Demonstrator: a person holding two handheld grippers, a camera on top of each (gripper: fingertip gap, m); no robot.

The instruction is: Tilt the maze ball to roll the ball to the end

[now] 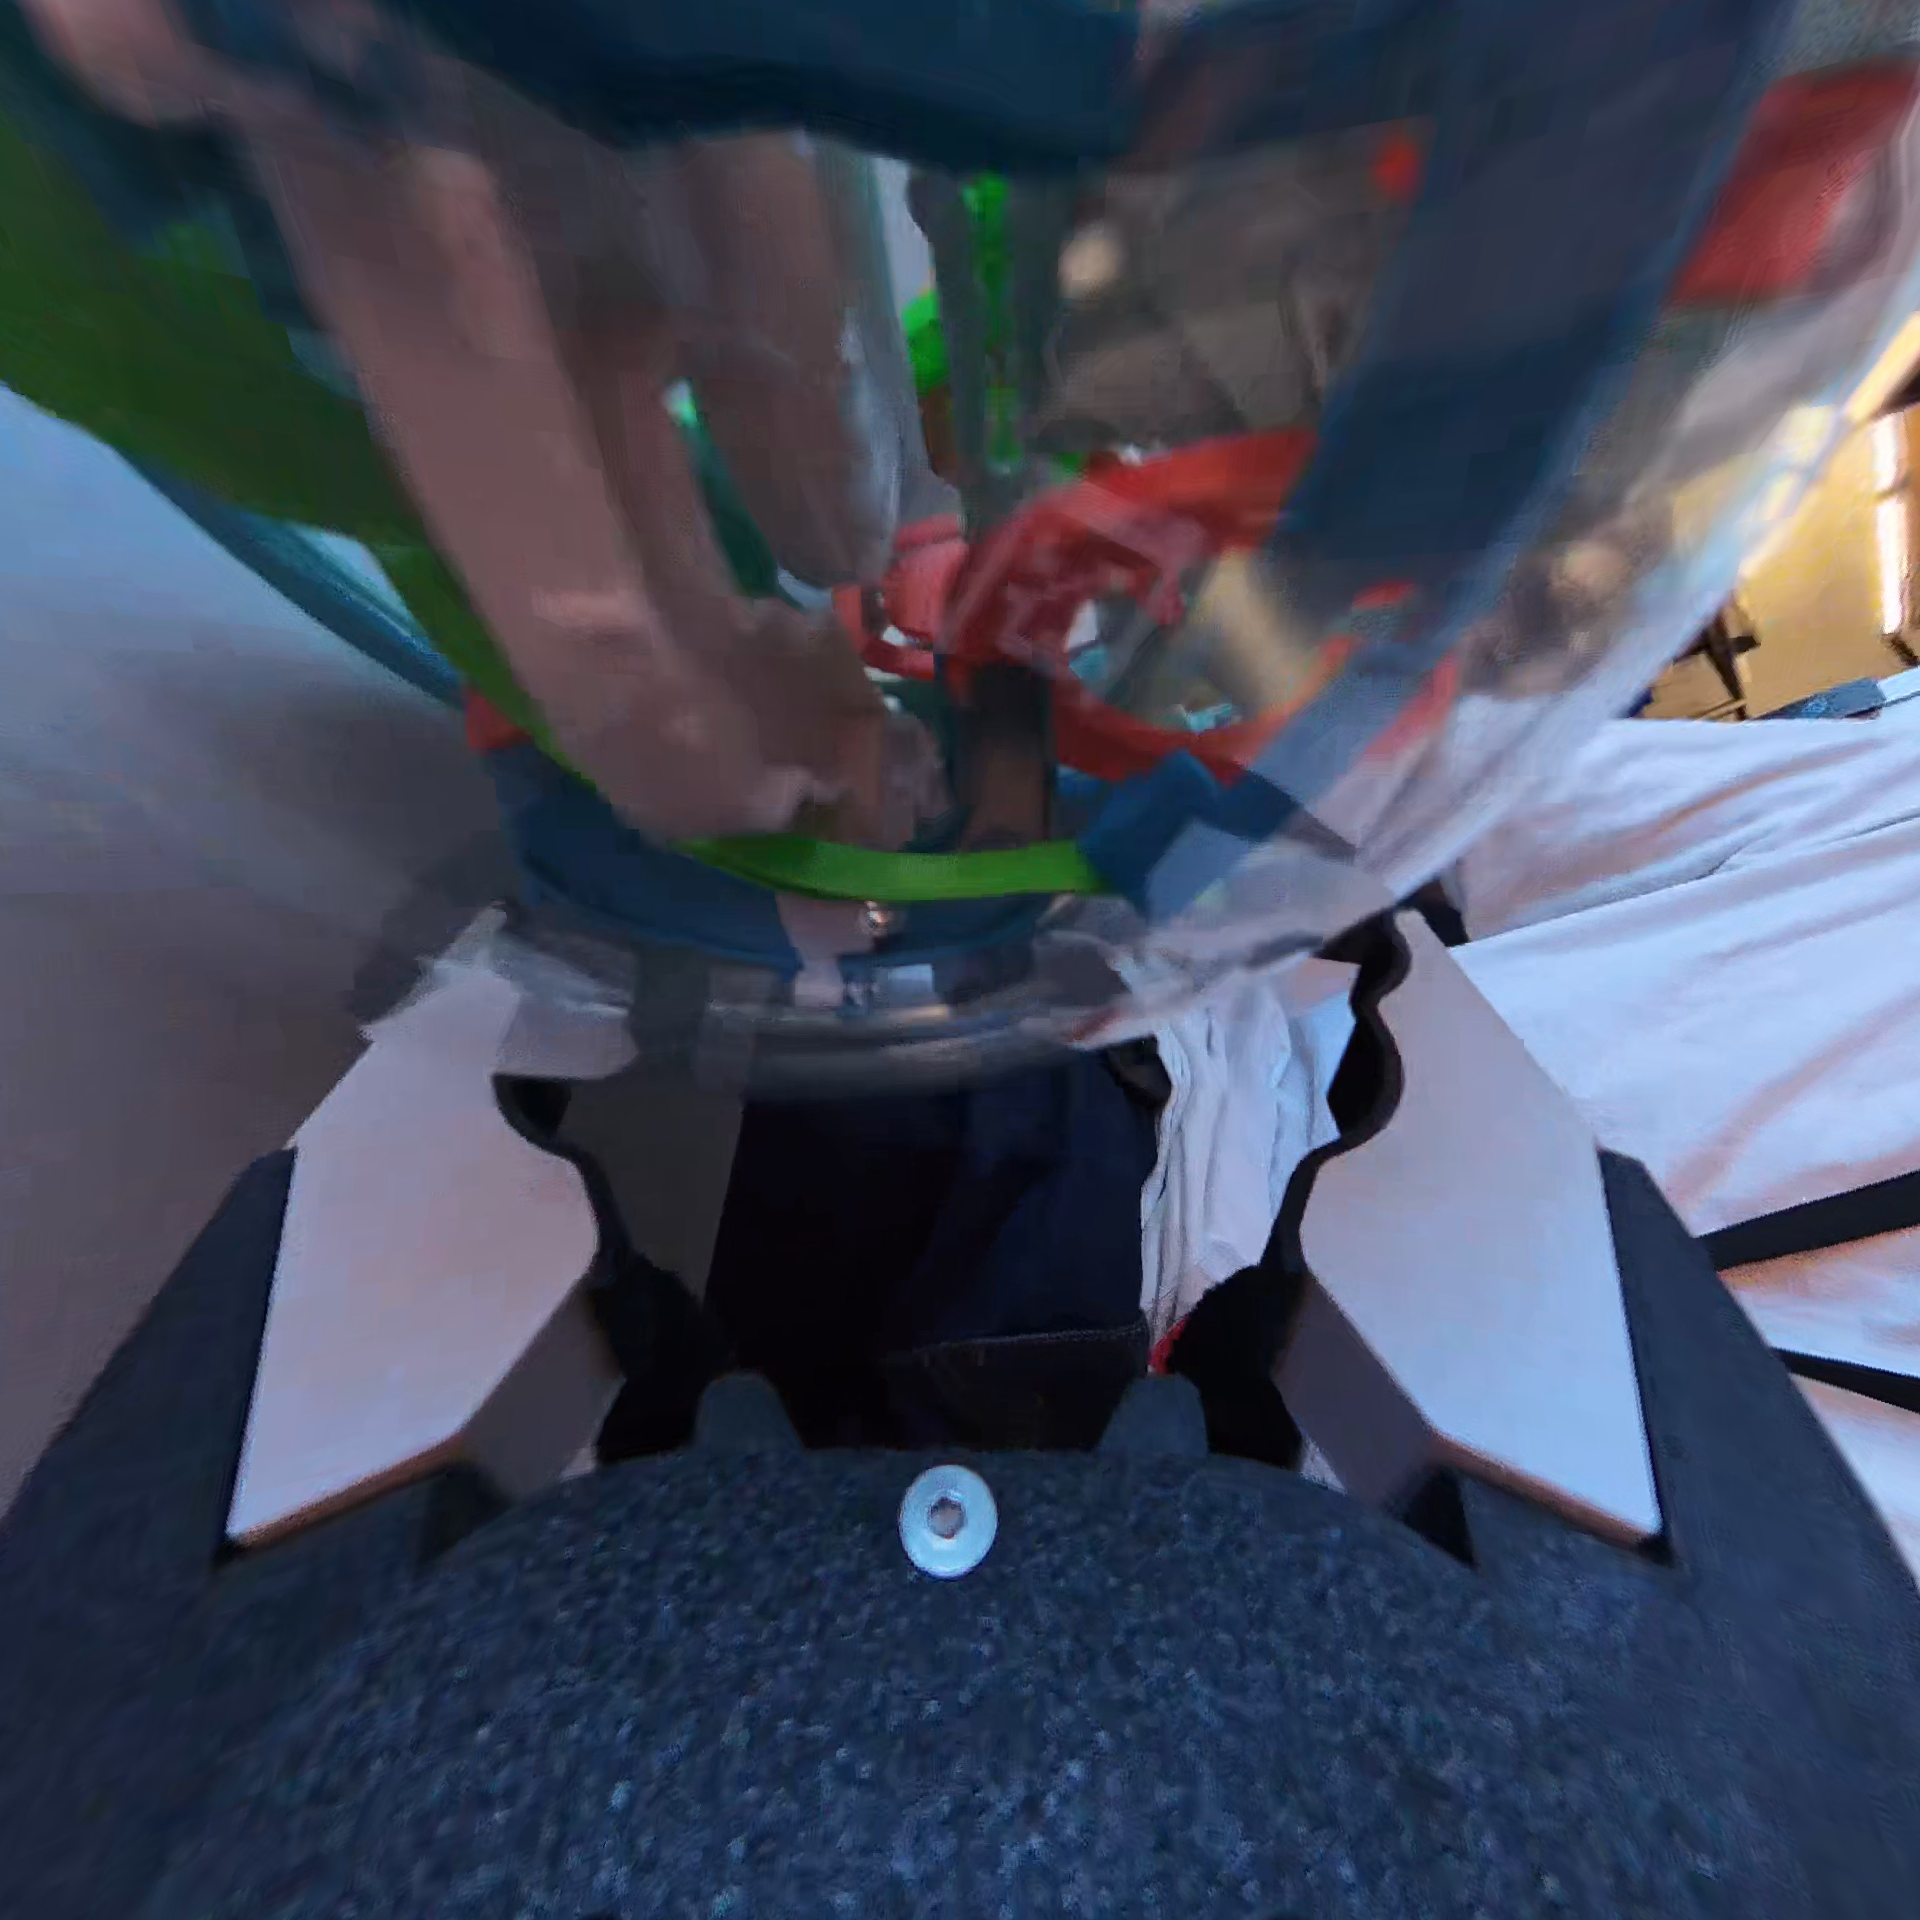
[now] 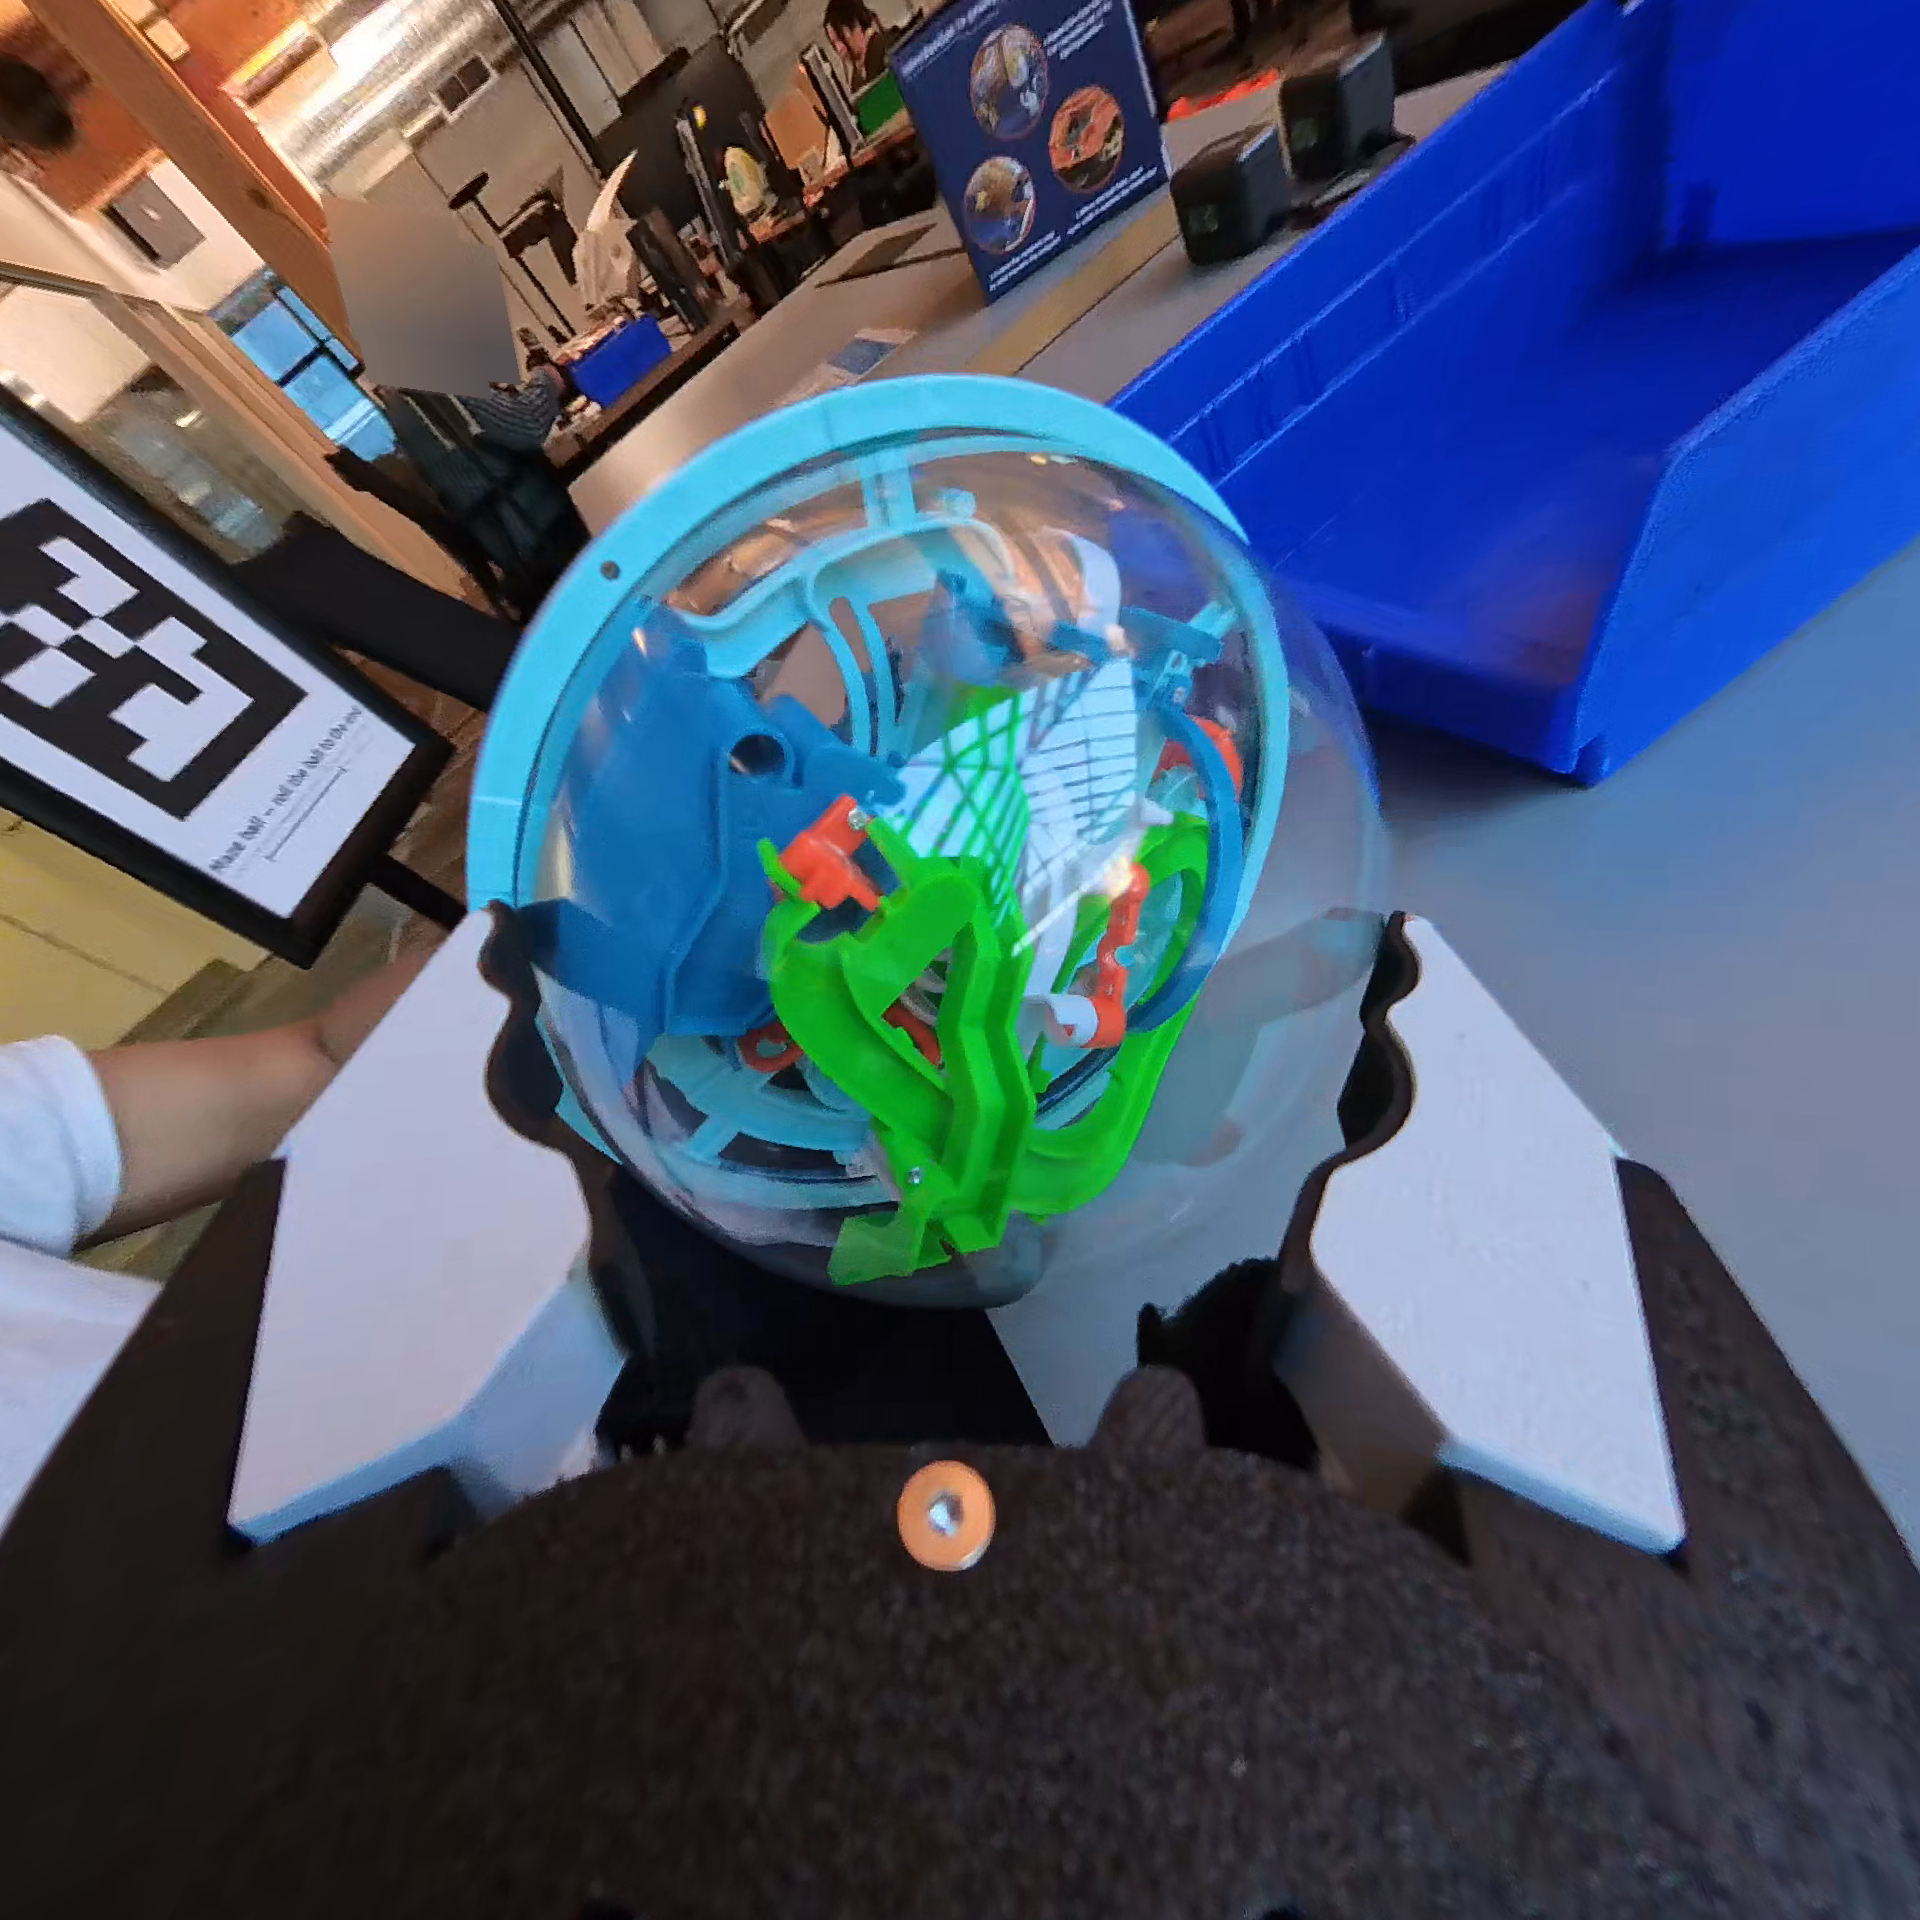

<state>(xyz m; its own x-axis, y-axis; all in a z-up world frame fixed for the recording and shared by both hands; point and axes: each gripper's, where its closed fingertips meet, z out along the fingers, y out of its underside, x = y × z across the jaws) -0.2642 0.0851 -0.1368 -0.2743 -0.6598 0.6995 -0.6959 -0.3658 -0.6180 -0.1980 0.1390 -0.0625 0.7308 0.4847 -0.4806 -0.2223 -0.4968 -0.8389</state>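
Left wrist view first: it's a blurry mess, honestly. The maze ball (image 1: pixel 935 582) fills the whole upper half, right up against the lens, so you mostly see smeared green, red and dark blue track pieces through the clear shell. The left gripper (image 1: pixel 951 997) has its fingers spread wide, and the bottom of the ball sits at the fingertips. The left fingertip looks to be touching the shell, but the right one shows a gap with white cloth (image 1: pixel 1558 935) behind it, so I can't tell if it's actually pinching anything. That wrinkled white cloth covers the right side of the view.

Right wrist view is way sharper. The ball (image 2: pixel 914 852) sits between the fingers of the right gripper (image 2: pixel 940 966), spread wide with both fingertips pressed against the clear shell on either side, so it's gripping the ball. A light blue ring runs around the shell, tilted, with green, blue, white and orange tracks inside. Behind it is a gray table (image 2: pixel 1662 1039) with a big blue bin (image 2: pixel 1558 468) on the right. On the left there's a framed sign (image 2: pixel 177 696) with a black and white square pattern, plus a person's forearm (image 2: pixel 208 1101) in a white sleeve at the edge.
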